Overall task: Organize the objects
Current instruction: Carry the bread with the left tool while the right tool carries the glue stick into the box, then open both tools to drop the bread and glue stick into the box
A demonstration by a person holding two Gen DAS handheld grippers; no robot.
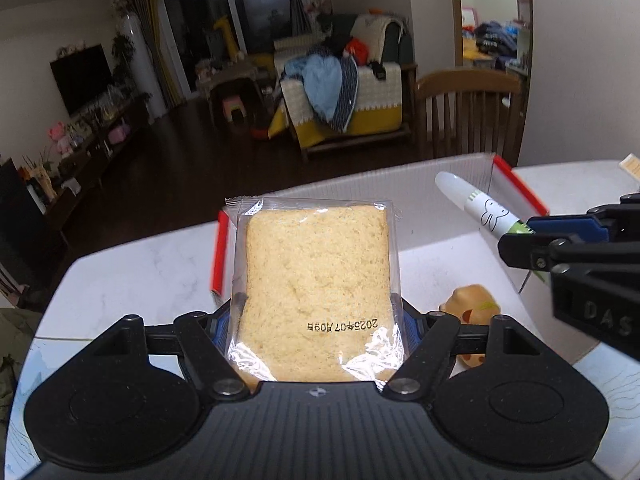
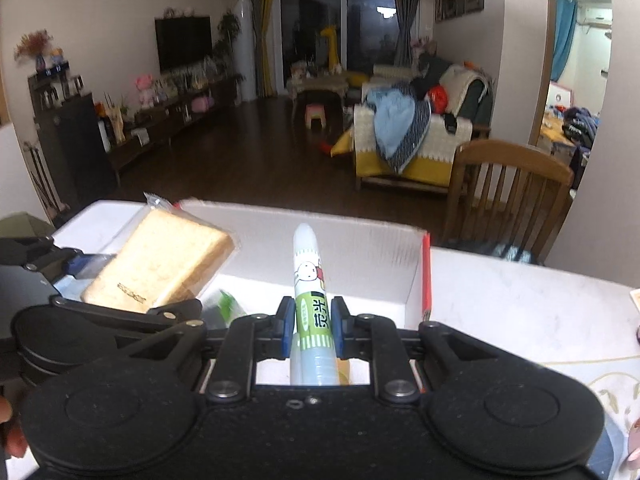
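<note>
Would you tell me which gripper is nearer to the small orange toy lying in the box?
Left. The left gripper, shut on the wrapped bread, hangs just beside the orange toy; the right gripper, shut on the highlighter pen, is farther toward the box's right wall.

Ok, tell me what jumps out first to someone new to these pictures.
A wrapped slice of bread fills the left wrist view, clamped in the left tongs over a white box. The right tongs grip a marker with a cartoon rabbit, pointing into the same box. A dim living room lies behind.

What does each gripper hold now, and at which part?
The left gripper holds the wrapped bread slice by the side edges of its near end. The right gripper holds the marker pen around its green-labelled middle.
</note>
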